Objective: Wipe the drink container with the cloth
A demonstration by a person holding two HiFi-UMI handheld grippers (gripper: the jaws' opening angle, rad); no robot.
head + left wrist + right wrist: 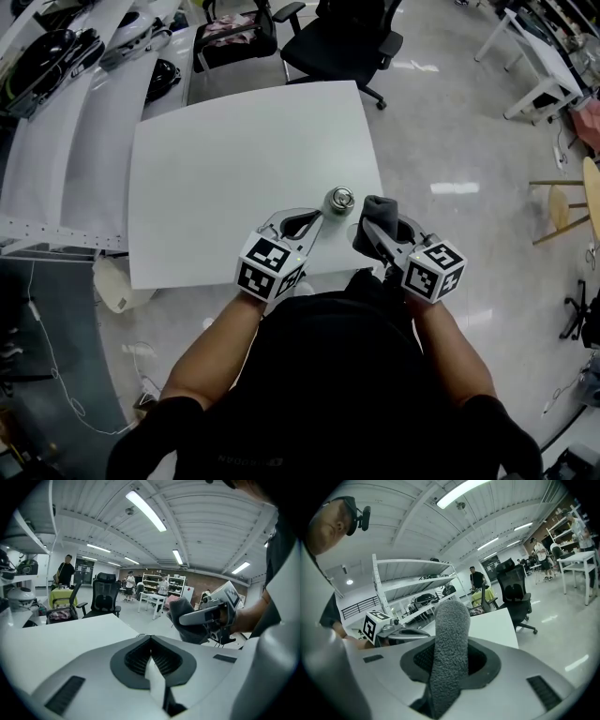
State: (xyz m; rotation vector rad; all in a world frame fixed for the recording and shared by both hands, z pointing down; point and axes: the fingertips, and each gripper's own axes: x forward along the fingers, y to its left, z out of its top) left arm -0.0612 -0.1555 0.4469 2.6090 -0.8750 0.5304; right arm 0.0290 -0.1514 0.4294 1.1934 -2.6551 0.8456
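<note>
My left claw [317,217] is clenched with nothing between its jaws; in the left gripper view they meet along one line. My right claw [368,226] is clamped on the grey fleecy cloth [376,210], which stands up out of the jaws as a thick fold. The drink container [339,199], seen from above as a round shiny metal top, stands upright on the white desk [234,159] close to its near edge, just past my left claw's tips and just beside the cloth; I cannot tell whether either touches it. Each claw carries a marker cube [270,265] printed with black-and-white square patterns, no letters. The pale print low on my black shirt is too small to read. A black office chair [342,42] stands beyond the desk.
</note>
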